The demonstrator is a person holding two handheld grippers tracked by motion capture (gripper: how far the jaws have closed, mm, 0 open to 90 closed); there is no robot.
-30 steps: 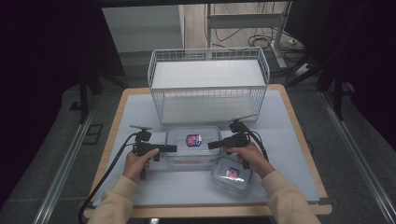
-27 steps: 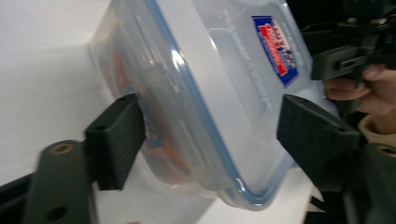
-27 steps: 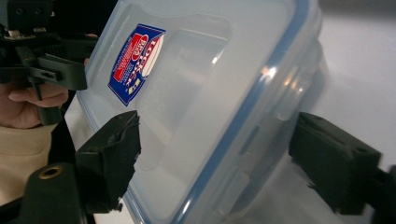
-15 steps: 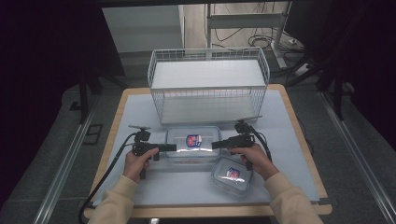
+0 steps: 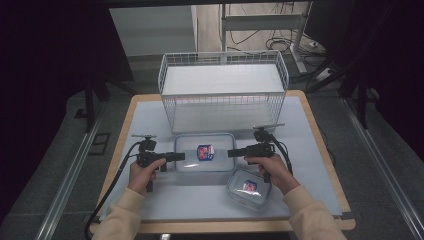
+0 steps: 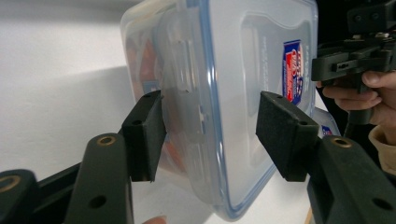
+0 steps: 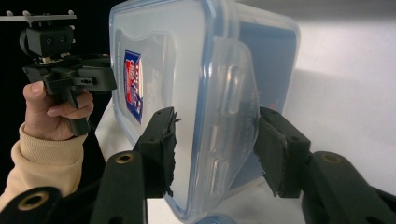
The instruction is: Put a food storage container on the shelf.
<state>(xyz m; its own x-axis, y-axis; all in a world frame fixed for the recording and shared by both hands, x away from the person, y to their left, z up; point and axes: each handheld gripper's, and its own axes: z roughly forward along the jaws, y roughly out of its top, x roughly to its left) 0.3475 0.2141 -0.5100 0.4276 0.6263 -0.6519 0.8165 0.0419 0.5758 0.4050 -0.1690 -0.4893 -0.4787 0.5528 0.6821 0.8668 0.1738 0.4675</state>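
While both grippers straddled the large container (image 5: pixel 205 152) before the basket (image 5: pixel 223 90), left gripper (image 5: pixel 181 156) and right gripper (image 5: pixel 231 153) jaws had just been closing around its end latches, not yet pinching, apparently to lift it.

Pretty clearly a lab or test setup: a wooden table (image 5: pixel 320 130) covered with a pale mat (image 5: pixel 150 115) is ringed by dark curtains (image 5: pixel 55 60), with loose cables (image 5: pixel 260 37) and metal frame legs (image 5: pixel 300 47) seen on the grey floor behind.

A clear box (image 5: pixel 205 152) at frame centre has a blue-rimmed lid and a red-and-blue label. Behind it stands a white wire basket (image 5: pixel 223 90). The counter (image 5: pixel 150 112) is pale blue with a wooden edge. Sleeves (image 5: pixel 122 217) are beige.
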